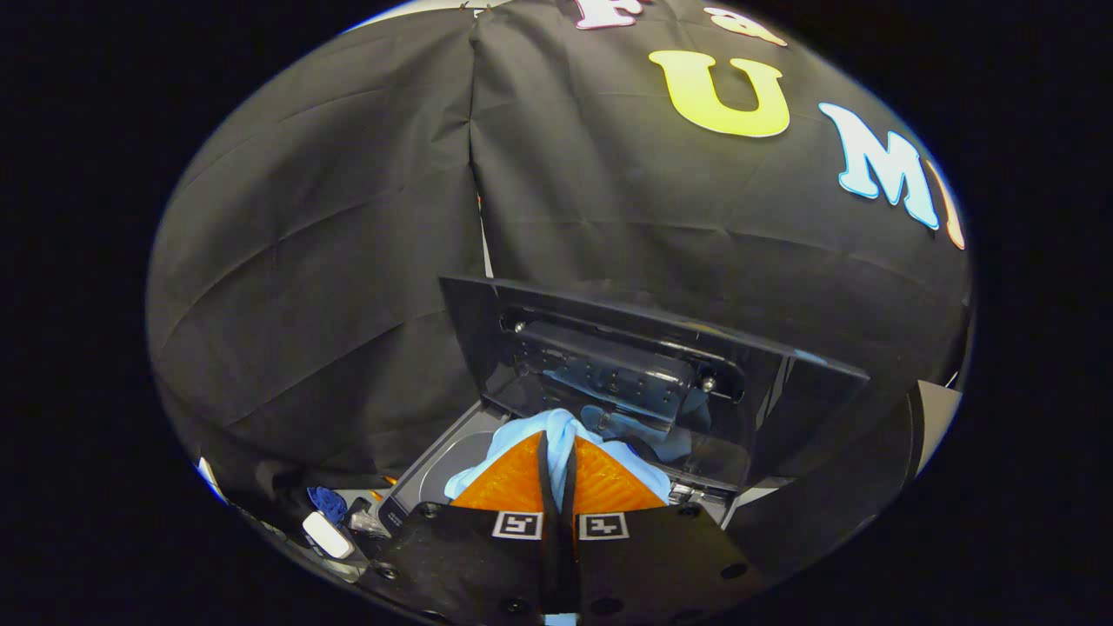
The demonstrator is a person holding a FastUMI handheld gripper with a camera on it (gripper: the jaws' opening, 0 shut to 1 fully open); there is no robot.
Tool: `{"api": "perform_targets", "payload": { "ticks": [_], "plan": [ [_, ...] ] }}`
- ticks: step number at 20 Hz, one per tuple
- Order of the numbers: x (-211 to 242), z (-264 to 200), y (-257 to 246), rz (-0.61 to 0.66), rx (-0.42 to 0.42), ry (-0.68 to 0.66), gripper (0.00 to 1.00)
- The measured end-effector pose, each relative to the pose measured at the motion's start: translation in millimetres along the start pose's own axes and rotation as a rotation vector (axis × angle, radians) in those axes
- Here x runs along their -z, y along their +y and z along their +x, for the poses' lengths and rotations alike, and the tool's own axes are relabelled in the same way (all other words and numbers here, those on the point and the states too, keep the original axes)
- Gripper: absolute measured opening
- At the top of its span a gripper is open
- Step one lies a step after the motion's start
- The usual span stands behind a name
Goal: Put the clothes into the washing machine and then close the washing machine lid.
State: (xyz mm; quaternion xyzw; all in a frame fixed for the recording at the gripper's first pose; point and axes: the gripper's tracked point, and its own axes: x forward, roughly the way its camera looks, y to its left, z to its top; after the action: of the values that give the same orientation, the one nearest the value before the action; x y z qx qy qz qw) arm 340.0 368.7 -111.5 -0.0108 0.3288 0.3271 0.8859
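A light blue piece of clothing bulges out between and around my fingertips, and my gripper is shut on it. The cloth hangs over the grey top opening of the washing machine, right at its rim. The machine's dark, glossy lid stands raised just beyond the cloth, tilted back toward the booth wall, and the blue cloth is mirrored in it. How deep the cloth reaches into the drum is hidden by my fingers.
To the left of the machine lie small items: a white oblong object and a blue one. The black cloth wall stands close behind the lid. A pale surface edge shows beyond the machine on the right.
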Motion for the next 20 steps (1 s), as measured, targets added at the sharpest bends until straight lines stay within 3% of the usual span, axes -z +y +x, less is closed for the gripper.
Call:
{"api": "perform_targets", "payload": {
  "ticks": [20],
  "plan": [
    [87, 45, -3, 0.004, 0.008, 0.204, 0.02]
  ]
}}
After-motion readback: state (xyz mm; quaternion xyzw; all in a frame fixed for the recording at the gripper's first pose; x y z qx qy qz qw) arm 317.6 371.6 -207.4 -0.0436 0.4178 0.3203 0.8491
